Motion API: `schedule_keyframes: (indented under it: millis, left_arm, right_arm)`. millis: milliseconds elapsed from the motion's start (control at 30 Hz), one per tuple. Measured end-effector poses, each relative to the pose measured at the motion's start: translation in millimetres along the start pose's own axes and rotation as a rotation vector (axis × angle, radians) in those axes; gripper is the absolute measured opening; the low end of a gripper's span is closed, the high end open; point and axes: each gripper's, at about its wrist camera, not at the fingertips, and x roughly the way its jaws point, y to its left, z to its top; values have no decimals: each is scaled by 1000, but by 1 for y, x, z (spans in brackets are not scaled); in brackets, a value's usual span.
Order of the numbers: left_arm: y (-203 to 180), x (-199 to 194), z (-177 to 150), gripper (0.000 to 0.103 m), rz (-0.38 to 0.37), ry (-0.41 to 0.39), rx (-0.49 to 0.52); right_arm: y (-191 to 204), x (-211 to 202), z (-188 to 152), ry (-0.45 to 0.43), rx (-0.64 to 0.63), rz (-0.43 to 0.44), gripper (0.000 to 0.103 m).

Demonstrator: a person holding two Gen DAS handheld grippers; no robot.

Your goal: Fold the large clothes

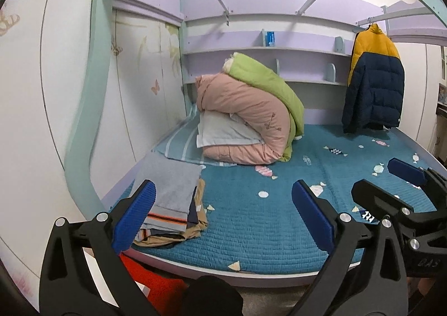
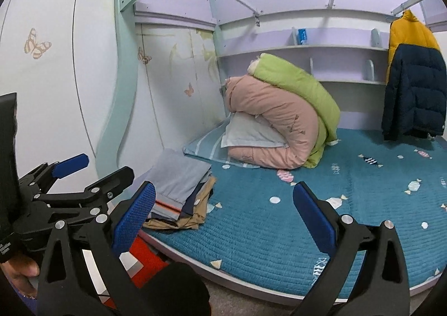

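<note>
A stack of folded clothes [image 1: 173,198], grey on top with tan and navy beneath, lies at the bed's near left corner; it also shows in the right wrist view [image 2: 181,190]. A yellow and navy puffer jacket [image 1: 374,78] hangs at the far right, also in the right wrist view [image 2: 413,78]. My left gripper [image 1: 223,215] is open and empty above the bed's near edge, just right of the stack. My right gripper [image 2: 223,215] is open and empty beside it. Each gripper shows in the other's view, the right one [image 1: 391,179] and the left one [image 2: 95,168].
A rolled pink and green quilt [image 1: 251,120] and a pillow sit at the head of the bed on the teal mattress cover [image 1: 279,218]. Wall shelves [image 1: 265,50] run behind. A red item [image 1: 156,279] lies on the floor below the bed edge.
</note>
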Motion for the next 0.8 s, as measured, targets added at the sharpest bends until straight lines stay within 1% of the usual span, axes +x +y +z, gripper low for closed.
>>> schedule_keyframes:
  millis: [267, 433, 600, 800]
  left_arm:
    - [-11, -20, 3, 98, 55, -81, 26]
    - [-13, -33, 4, 98, 54, -119, 17]
    - [-12, -40, 7, 98, 67, -147, 17]
    - [-11, -45, 10, 98, 57, -169, 9]
  right_arm:
    - [-1, -21, 5, -71, -25, -32, 95]
    - [1, -32, 7, -119, -48, -45, 95]
    - [2, -40, 8, -145, -64, -53, 95]
    - [3, -48, 10, -176, -76, -68, 95]
